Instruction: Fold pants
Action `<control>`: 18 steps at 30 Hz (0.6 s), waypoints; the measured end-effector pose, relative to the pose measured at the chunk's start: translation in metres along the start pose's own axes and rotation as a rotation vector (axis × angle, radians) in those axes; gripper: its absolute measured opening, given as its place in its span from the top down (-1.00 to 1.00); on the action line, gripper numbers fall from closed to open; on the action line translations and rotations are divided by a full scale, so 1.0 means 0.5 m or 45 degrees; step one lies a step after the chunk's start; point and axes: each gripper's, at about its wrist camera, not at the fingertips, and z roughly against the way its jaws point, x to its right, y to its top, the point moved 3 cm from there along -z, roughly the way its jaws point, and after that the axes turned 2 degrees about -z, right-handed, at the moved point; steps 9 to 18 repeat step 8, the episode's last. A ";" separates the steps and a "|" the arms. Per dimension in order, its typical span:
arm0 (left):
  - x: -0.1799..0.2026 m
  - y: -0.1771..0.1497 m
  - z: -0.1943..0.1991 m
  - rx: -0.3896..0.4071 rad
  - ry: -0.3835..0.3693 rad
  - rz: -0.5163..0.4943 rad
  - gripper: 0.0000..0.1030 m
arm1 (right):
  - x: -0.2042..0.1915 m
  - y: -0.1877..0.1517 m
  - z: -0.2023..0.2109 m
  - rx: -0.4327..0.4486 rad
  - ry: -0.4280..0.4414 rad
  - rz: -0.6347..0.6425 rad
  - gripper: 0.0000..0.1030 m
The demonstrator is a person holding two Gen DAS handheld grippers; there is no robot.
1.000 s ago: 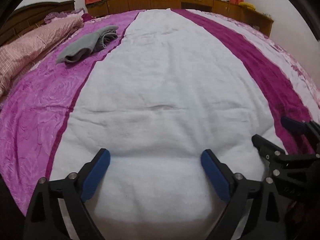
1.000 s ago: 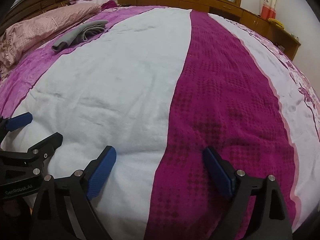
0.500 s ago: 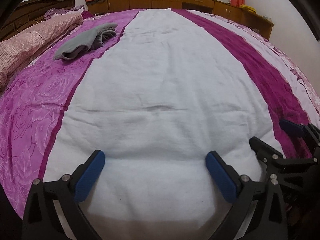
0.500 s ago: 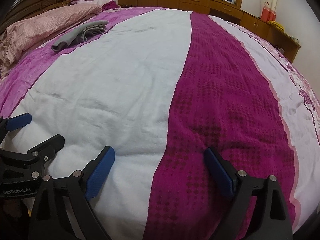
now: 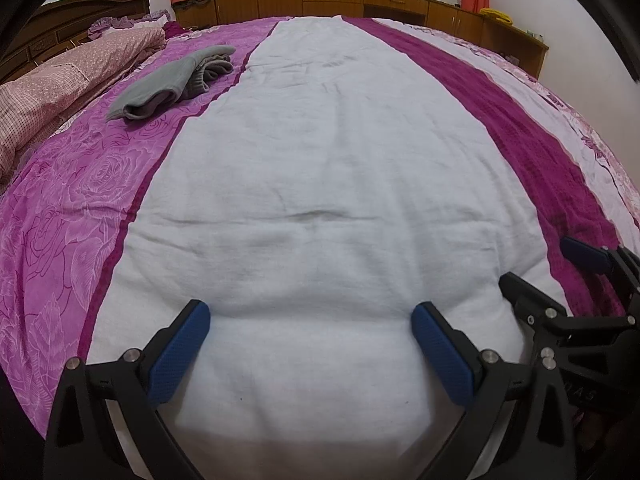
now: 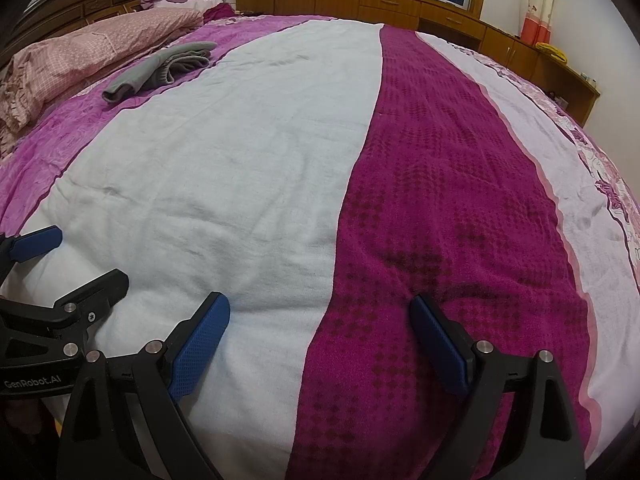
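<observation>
Fingers (image 5: 180,354) of the left gripper (image 5: 310,348) are spread wide and hold nothing, hovering over the white stripe of the bed (image 5: 320,184) at its near edge. Beside it, the right gripper (image 6: 320,340) is equally wide apart and empty, straddling the seam between the white and magenta stripes. One pair of grey pants (image 5: 176,80) lies crumpled on the bed's far-left pink stripe, well apart from both grippers, near the one pink quilt (image 5: 60,88).

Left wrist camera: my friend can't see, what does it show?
The open left tool hovers empty over a bed with white and pink stripes. Grey pants lie bunched far off to the left, near a pink quilt. The right tool pokes in at right.
</observation>
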 end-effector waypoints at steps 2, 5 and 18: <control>0.000 0.000 0.000 0.000 0.000 0.000 -0.99 | 0.000 0.000 0.000 0.000 0.000 0.000 -0.70; 0.001 0.000 0.001 0.000 0.001 -0.001 -0.99 | 0.000 0.000 0.000 0.001 -0.001 0.001 -0.70; 0.000 0.001 -0.001 0.001 0.002 -0.002 -0.99 | 0.000 0.000 -0.001 0.000 0.000 0.000 -0.70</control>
